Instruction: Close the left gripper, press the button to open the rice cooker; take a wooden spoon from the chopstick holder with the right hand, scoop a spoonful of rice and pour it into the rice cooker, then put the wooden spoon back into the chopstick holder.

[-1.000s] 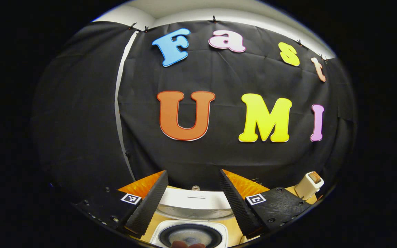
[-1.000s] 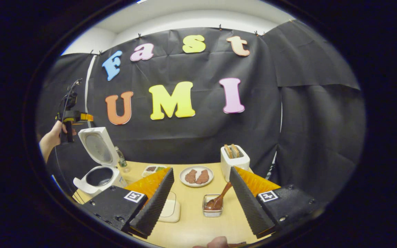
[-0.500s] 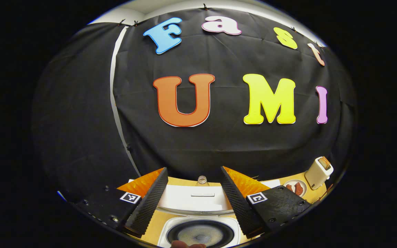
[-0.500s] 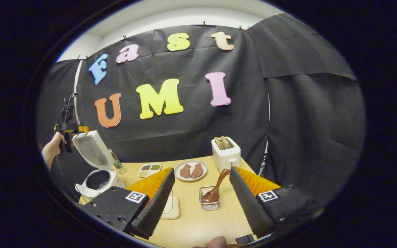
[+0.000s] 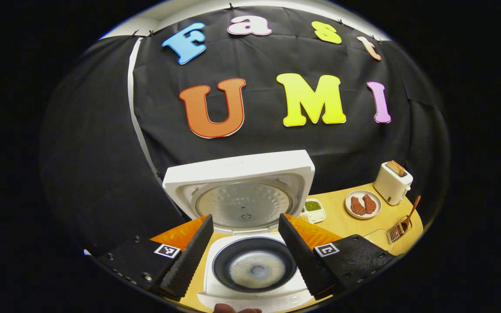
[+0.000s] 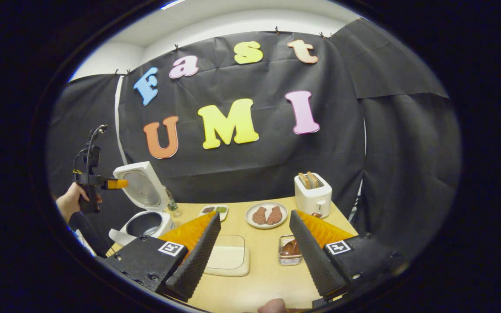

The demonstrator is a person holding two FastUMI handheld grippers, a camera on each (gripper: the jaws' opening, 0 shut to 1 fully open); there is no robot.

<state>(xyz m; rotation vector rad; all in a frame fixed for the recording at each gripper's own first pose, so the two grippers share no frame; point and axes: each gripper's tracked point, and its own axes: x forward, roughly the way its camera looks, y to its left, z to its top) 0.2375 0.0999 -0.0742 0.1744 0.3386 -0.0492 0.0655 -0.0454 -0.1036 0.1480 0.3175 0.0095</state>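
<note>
In the left gripper view the white rice cooker (image 5: 215,287) stands open, its lid (image 5: 238,191) upright and its dark inner pot (image 5: 254,269) right between my fingers. My left gripper (image 5: 244,256) is open, just above and before the pot. The right gripper view shows the cooker (image 6: 144,221) at the far left, with a hand (image 6: 70,202) holding the left gripper (image 6: 98,182) above it. My right gripper (image 6: 252,256) is open over the table. The wire chopstick holder (image 6: 290,255) with the wooden spoon (image 6: 288,248) sits close to its right finger, which hides the handle. A shallow pale box (image 6: 228,261) lies between the fingers.
On the wooden table (image 6: 259,282) stand a white toaster (image 6: 313,195), a plate of meat pieces (image 6: 266,215), a small divided tray (image 6: 215,211) and a bottle (image 6: 172,204) behind the cooker. The left gripper view shows the holder (image 5: 400,226) at the far right.
The left gripper has pulled back and tilted down, bringing the whole raised lid and pot into its view. The right gripper has turned left, so the holder now sits by its right finger.
</note>
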